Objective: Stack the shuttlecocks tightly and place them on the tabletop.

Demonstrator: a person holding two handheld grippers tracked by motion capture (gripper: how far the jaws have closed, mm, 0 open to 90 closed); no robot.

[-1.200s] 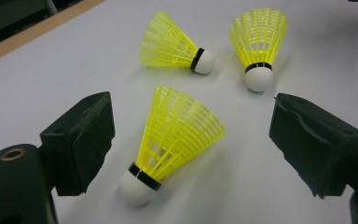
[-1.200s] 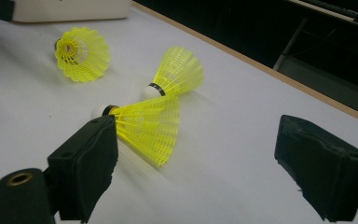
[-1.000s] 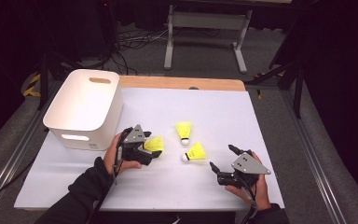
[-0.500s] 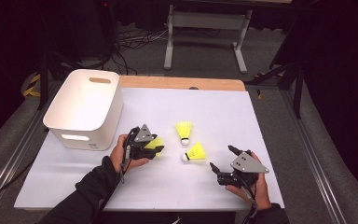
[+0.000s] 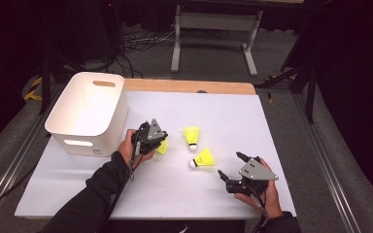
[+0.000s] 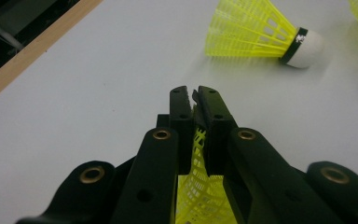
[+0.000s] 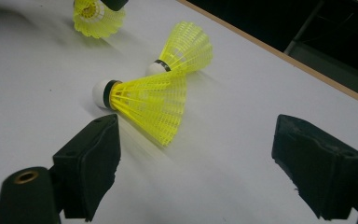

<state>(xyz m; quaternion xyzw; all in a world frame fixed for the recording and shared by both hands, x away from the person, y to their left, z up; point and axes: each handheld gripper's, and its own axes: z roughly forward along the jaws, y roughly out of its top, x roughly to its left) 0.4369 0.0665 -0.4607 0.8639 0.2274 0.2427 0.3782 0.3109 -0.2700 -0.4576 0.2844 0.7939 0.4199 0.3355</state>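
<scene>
The surface is a white sheet over a wooden board whose bare edge shows along the far side. A white bin with a cut-out handle stands on it at the far left corner. Near the middle, two yellow shuttlecocks rest well apart from the bin: an upright shuttlecock on its cork, and just near and right of it a tipped shuttlecock lying on its side, cork pointing left.
</scene>
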